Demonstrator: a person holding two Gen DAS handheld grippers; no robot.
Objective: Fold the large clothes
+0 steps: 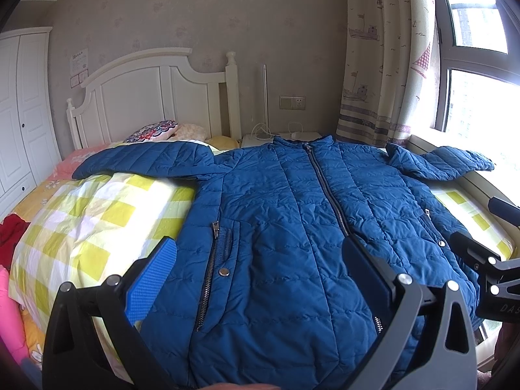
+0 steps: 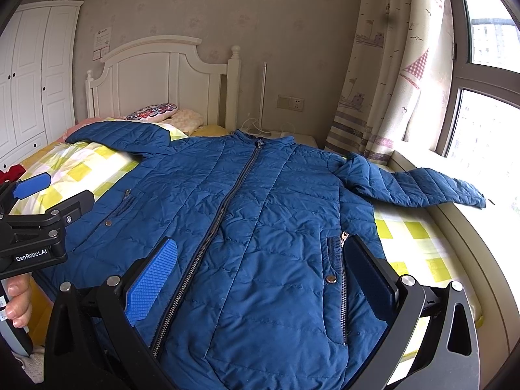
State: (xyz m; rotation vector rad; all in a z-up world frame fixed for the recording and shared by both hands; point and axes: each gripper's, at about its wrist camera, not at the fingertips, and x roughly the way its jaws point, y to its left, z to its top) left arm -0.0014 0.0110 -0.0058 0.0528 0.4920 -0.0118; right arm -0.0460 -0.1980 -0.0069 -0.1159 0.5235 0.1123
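Note:
A blue quilted zip jacket (image 1: 286, 214) lies flat, front up and zipped, on the bed, both sleeves spread out; it also shows in the right wrist view (image 2: 260, 214). Its left sleeve (image 1: 146, 159) lies across the checked quilt, its right sleeve (image 2: 432, 188) reaches onto the window ledge. My left gripper (image 1: 260, 263) is open and empty above the jacket's lower left part, near the hem. My right gripper (image 2: 260, 266) is open and empty above the lower right part. Each gripper shows at the edge of the other's view.
The bed has a yellow-and-white checked quilt (image 1: 87, 214) and a white headboard (image 1: 146, 97) with pillows (image 1: 152, 131). A red garment (image 1: 11, 230) lies at the bed's left edge. A curtain (image 1: 383, 65), window ledge (image 2: 455, 214) and bedside table (image 1: 260, 139) stand to the right.

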